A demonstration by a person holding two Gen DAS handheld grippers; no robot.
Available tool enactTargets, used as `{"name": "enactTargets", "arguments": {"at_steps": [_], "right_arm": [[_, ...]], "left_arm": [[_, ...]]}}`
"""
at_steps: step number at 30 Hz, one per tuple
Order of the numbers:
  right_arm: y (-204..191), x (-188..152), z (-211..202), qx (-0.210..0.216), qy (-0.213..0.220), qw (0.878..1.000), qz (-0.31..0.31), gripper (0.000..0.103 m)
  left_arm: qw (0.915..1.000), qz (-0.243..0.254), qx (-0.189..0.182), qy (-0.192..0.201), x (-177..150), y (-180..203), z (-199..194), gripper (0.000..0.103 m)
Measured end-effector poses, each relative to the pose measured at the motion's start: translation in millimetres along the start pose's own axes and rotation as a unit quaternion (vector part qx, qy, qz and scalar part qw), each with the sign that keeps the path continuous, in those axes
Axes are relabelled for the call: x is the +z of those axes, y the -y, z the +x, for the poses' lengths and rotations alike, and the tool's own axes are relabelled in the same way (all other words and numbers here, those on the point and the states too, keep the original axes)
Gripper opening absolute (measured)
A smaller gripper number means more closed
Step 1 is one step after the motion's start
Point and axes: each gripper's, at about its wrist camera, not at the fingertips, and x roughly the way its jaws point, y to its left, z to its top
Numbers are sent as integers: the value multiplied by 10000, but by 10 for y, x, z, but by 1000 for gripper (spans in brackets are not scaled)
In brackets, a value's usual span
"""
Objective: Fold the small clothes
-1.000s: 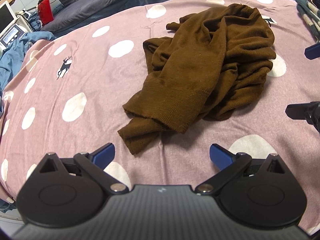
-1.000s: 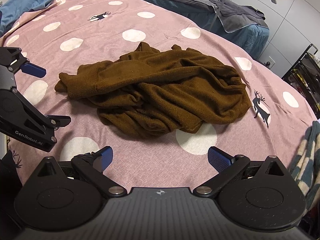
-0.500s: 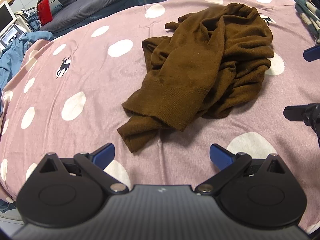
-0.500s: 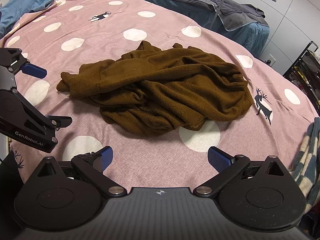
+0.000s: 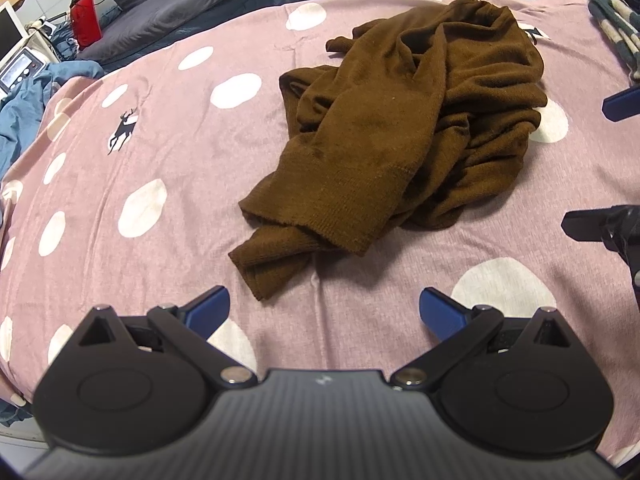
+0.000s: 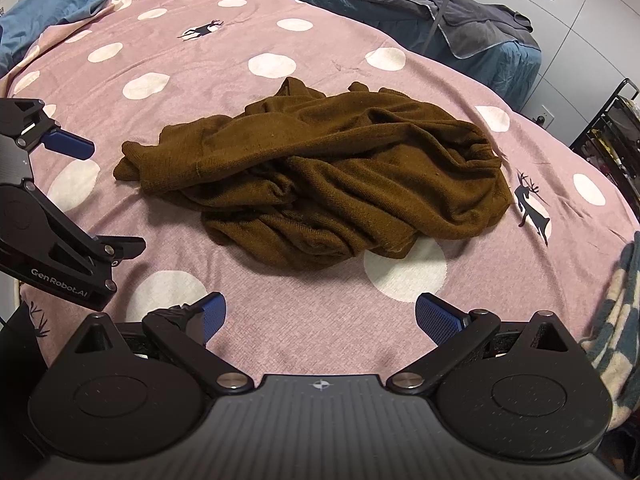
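Lying crumpled mid-bed on the pink spotted blanket (image 5: 168, 152), the brown sweater (image 5: 404, 136) awaits unfolding. Both the left gripper (image 5: 323, 309) and right gripper (image 6: 320, 314) hover near it, jaws apart and empty. Next probably comes pinching the near ribbed hem (image 5: 340, 228) to spread it flat.

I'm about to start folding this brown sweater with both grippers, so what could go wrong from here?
The brown sweater lies bunched in overlapping layers, so an open hand-held gripper may pinch several at once and lift a clump. The ribbed end nearest the left hand-held gripper sits flat on the pink spotted blanket; a low grab could catch blanket too. The right hand-held gripper faces only a rounded fold, likely a poor edge.
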Motion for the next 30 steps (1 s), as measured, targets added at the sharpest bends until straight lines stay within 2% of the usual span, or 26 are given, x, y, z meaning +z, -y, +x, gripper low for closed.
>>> {"name": "enactTargets", "arguments": {"at_steps": [16,19,21,25,28,30], "right_arm": [[25,-14,73,15,-47,9999,107,103],[34,-18,62,12,28,9999,148,103],[49,-29,28,6,238,9995,225,103],[90,-147,-107,122,1023,9938,428,103],[139,-214,-150,431,1469,9855,736,103],[146,-182,-110,721,1575,9810,876,103]], "left_arm": [[10000,-54,-49,-26,8,-28,89,103],[9999,-88,-47,127,8,-53,65,103],[9995,-148,-18,276,9,-85,37,103],[9978,-510,46,410,-52,-265,44,103],[9950,-876,53,476,-136,-465,72,103],[9911,-1200,-64,576,-185,-616,79,103]]}}
